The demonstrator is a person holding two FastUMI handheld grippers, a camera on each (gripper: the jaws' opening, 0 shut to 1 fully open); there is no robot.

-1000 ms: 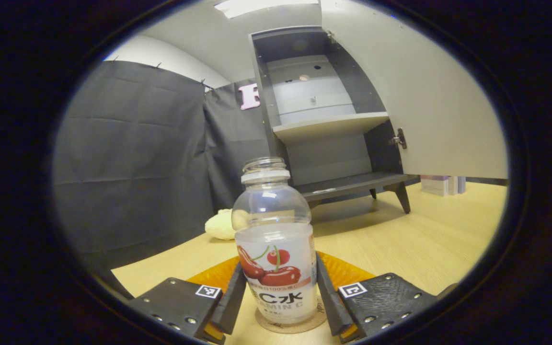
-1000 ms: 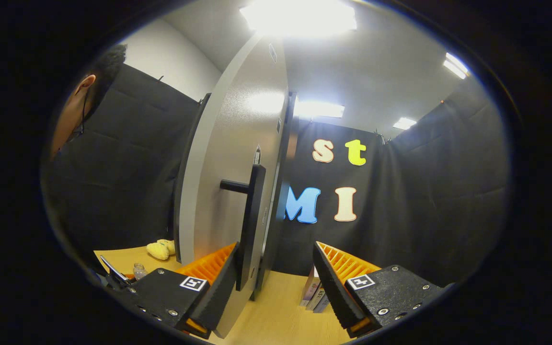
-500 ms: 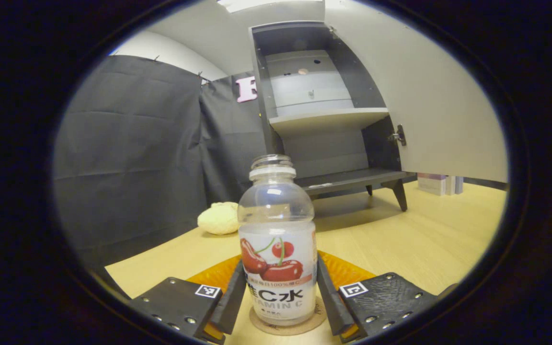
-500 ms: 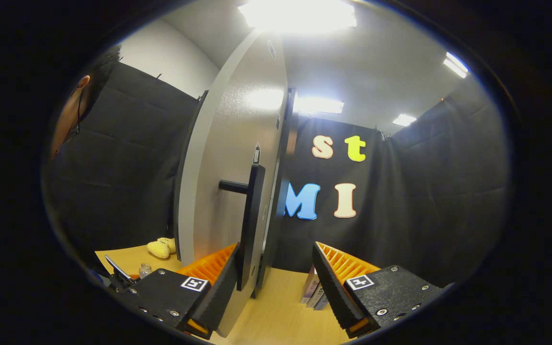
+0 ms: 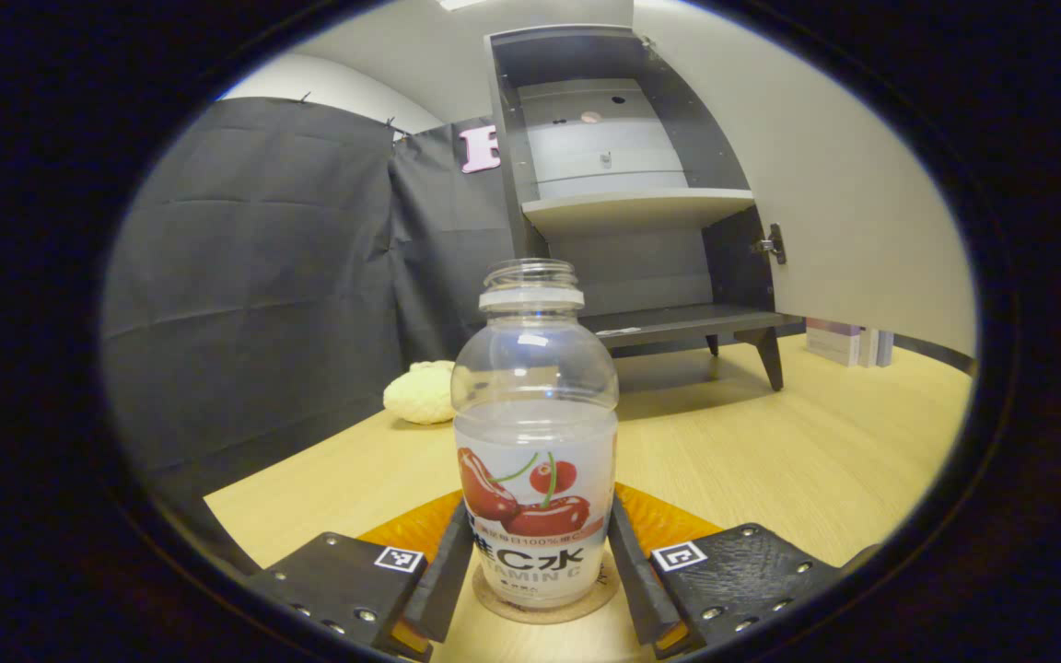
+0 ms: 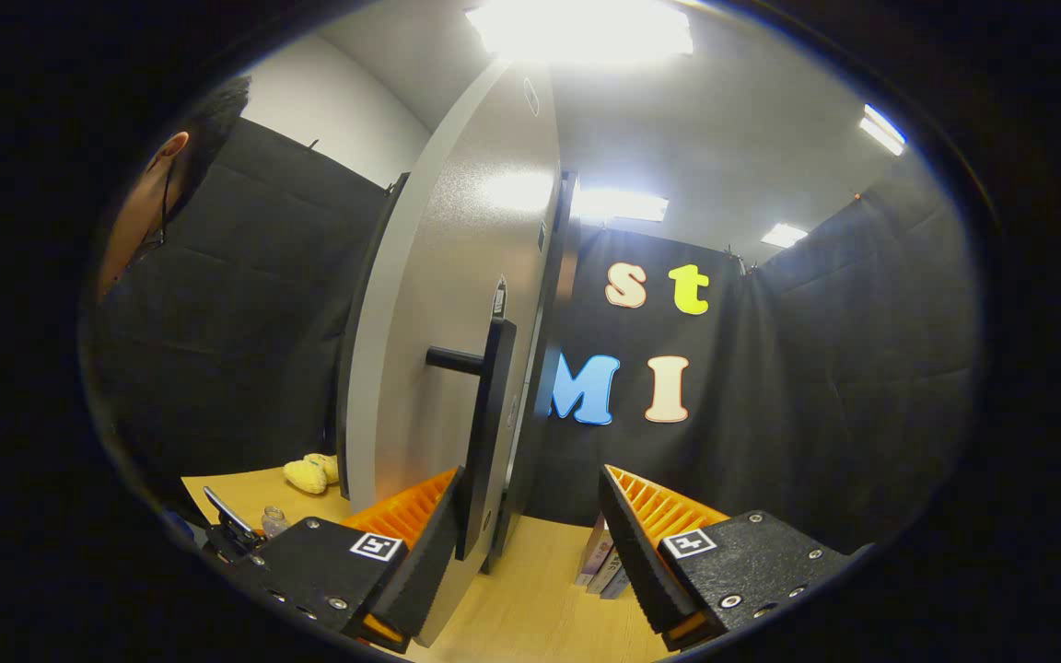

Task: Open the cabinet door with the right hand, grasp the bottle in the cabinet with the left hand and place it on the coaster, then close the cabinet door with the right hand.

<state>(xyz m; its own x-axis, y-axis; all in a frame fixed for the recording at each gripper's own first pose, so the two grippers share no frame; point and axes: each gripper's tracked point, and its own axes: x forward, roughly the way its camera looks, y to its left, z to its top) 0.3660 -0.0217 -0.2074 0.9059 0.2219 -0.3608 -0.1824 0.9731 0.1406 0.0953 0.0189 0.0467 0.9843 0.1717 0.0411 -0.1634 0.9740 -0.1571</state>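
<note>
Upright, the bottle (image 5: 535, 442) sits clamped in the left gripper (image 5: 535, 580); right gripper (image 6: 526, 543) fingers apart.

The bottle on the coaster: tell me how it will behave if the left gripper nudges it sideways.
The bottle looks clear, thin plastic and seems empty, so probably light and easily shoved. It is tall over a narrow base on the coaster, so it may tip rather than slide. It has no cap, and its round body would likely roll if it fell.
</note>
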